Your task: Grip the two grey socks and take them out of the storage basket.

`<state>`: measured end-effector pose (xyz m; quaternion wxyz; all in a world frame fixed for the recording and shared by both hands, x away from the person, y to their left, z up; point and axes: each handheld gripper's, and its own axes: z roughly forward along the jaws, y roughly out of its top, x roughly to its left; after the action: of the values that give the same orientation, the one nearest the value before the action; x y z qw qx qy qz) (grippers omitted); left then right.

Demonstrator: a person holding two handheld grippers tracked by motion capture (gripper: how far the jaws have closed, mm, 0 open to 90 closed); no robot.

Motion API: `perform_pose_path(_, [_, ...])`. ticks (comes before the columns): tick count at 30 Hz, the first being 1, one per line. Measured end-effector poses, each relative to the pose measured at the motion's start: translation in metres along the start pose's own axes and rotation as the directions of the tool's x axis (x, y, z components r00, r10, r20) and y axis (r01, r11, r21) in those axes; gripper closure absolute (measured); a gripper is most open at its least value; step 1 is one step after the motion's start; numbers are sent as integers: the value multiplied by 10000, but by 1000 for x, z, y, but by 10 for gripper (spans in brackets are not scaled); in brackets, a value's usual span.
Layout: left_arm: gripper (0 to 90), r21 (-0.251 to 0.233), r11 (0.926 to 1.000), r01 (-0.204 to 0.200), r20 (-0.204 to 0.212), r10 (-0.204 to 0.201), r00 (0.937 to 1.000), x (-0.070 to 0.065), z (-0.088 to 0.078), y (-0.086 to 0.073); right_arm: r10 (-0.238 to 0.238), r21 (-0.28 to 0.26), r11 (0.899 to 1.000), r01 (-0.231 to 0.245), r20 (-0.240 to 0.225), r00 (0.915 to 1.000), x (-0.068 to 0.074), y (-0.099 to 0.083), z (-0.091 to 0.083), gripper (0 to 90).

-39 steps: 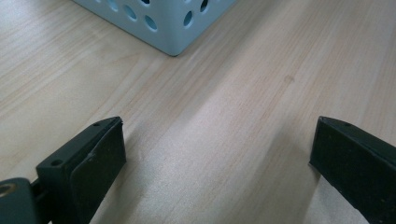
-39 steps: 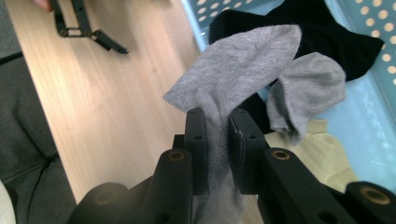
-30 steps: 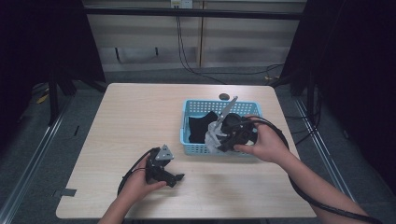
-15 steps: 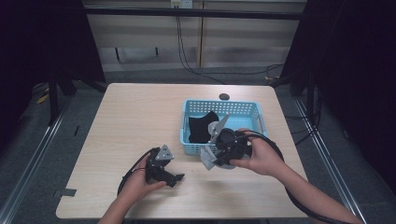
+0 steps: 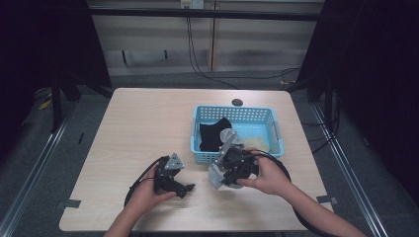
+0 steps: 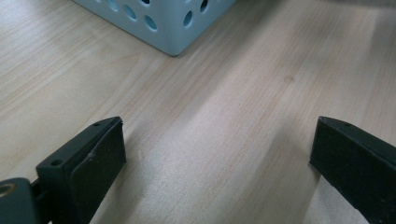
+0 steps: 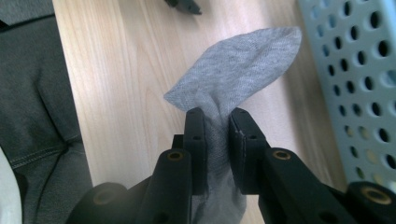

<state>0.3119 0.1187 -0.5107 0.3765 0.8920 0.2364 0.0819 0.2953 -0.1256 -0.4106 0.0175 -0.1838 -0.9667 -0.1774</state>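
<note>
— What's my right gripper (image 7: 215, 122) doing?

— Its jaws are pinched tight on a soft grey knitted sock (image 7: 233, 70); the sock hangs over the pale wooden table (image 5: 138, 128), just beside the near-left corner of the light blue perforated plastic basket (image 5: 199, 157); in the high view I see the sock (image 5: 215, 174) in front of that basket.

— And my left gripper (image 6: 217, 154)?

— Jaws spread wide, nothing between them; it rests low on the bare tabletop, near the basket's corner (image 6: 173, 28), apart from the sock.

— Anything in the basket?

— A black cloth (image 5: 213, 134) on its left side; something pale yellow (image 5: 257, 144) to the right, too unclear for me to name.
</note>
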Motion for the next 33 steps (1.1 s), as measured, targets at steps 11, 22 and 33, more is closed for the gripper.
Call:
perform_pose_path(11, [28,1,10000,-22,-5,22,10000,0,0,0,-138,365,9992,140,-59,9999,5,2,22,773])
perform_pose_path(22, [28,-10,10000,-29,-9,29,10000,0,0,0,-219,532,9983,223,-92,9997,4,0,31,767])
perform_pose_path(33, [28,-11,10000,-28,-7,28,10000,0,0,0,-279,570,9980,282,-58,9996,4,-4,34,758])
